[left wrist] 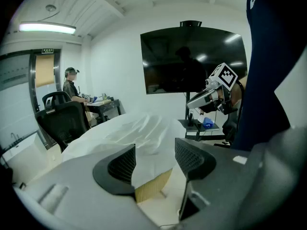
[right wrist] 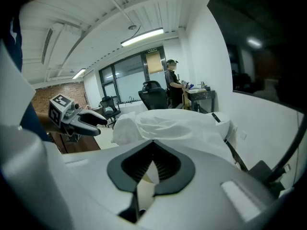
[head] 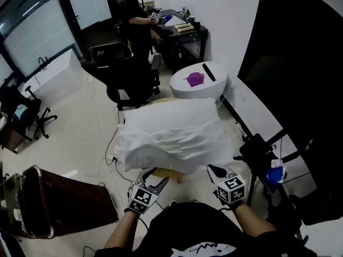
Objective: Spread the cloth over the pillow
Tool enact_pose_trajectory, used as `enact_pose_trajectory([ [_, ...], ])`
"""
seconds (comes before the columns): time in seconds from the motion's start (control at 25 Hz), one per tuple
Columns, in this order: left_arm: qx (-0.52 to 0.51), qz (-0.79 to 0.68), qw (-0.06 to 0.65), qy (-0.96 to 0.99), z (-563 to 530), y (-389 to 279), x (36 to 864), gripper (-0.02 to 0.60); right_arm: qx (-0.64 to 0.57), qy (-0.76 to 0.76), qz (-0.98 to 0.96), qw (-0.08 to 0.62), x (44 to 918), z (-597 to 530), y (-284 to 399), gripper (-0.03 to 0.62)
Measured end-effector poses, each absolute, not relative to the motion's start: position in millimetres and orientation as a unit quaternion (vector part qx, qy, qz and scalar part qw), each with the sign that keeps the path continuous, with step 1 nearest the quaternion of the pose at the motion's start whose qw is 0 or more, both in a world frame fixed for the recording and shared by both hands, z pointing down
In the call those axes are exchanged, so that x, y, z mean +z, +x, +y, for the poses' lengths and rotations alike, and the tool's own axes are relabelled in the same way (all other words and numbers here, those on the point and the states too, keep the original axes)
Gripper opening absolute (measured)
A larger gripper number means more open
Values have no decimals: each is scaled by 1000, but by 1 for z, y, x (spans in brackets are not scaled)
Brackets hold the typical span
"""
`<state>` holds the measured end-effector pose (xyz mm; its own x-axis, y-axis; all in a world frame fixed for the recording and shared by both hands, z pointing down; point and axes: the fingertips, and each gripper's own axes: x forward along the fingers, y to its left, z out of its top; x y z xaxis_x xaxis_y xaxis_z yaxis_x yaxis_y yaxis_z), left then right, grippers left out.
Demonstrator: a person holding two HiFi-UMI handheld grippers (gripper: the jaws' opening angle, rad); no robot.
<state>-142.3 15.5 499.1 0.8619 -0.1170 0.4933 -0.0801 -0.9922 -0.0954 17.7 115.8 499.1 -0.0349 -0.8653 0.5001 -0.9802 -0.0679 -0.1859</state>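
A white cloth [head: 171,135] lies crumpled over the pillow, which it hides completely; both rest on a small round wooden table [head: 169,174]. Just in front of the cloth's near edge, my left gripper [head: 156,180] is open with nothing pinched. In the left gripper view its jaws stand apart, framing the hanging cloth [left wrist: 139,133] and the table's edge [left wrist: 151,188]. My right gripper [head: 213,169] sits at the near right corner of the cloth, shut and empty. In the right gripper view, the tips of the right gripper [right wrist: 153,143] meet, and the cloth [right wrist: 168,123] lies beyond them.
Behind the pillow is a round white table [head: 211,87] with a purple thing on it. A black office chair [head: 126,79] and a person at a desk [head: 131,9] are farther back. A black stand [head: 257,149] is on the right, a brown case [head: 59,202] on the left.
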Motion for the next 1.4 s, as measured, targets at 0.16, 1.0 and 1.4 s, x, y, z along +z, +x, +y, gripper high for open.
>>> enact_pose_trajectory([
  [0.16,-266,62,26,-962,8,-151,507,247,254,686,-672,114,500,117,20,8],
  [1.0,-393,170,87,-899,-87,-248,594,247,286,684,-658,132,523,127,11,8],
  [1.4,-519,72,311,-793,-133,-271,651,247,301,688,-645,142,532,133,0,8],
])
